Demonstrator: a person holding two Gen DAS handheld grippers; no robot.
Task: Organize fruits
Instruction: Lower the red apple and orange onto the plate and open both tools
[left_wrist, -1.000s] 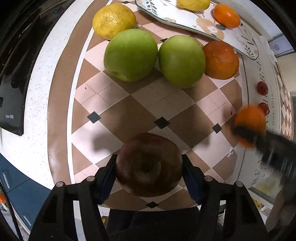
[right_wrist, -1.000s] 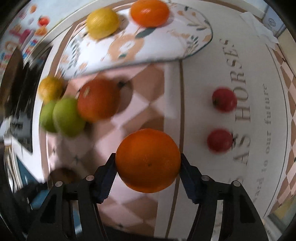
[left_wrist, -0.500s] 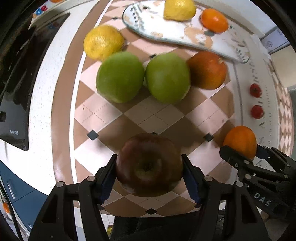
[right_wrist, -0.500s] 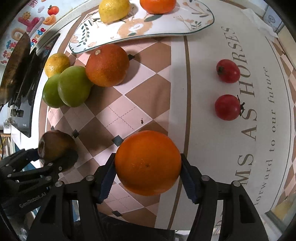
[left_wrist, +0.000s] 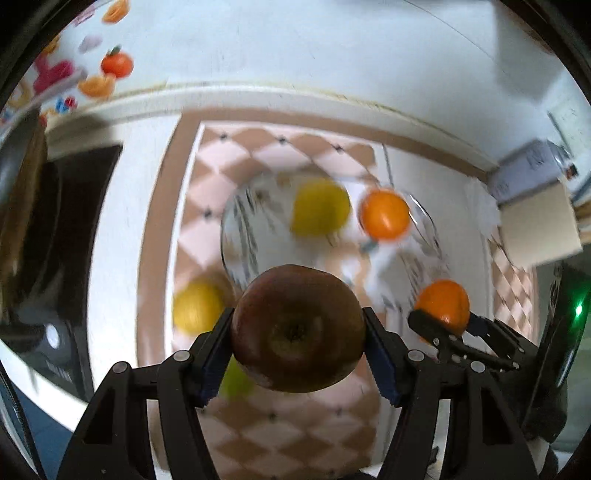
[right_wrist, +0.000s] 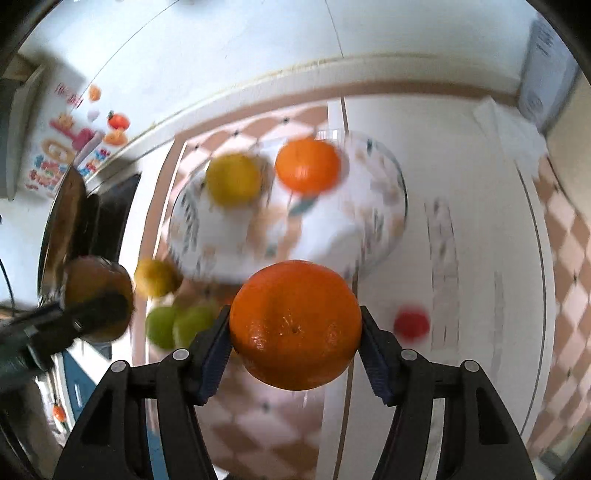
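Carrying a dark apple (left_wrist: 297, 328) clenched in the left tongs (left_wrist: 297, 343) at frame centre below the plate (left_wrist: 243, 236), which holds two fruits; right view: right tongs (right_wrist: 294, 332) grasp an orange (right_wrist: 294, 325), green apples (right_wrist: 181, 325) lower left unsorted.
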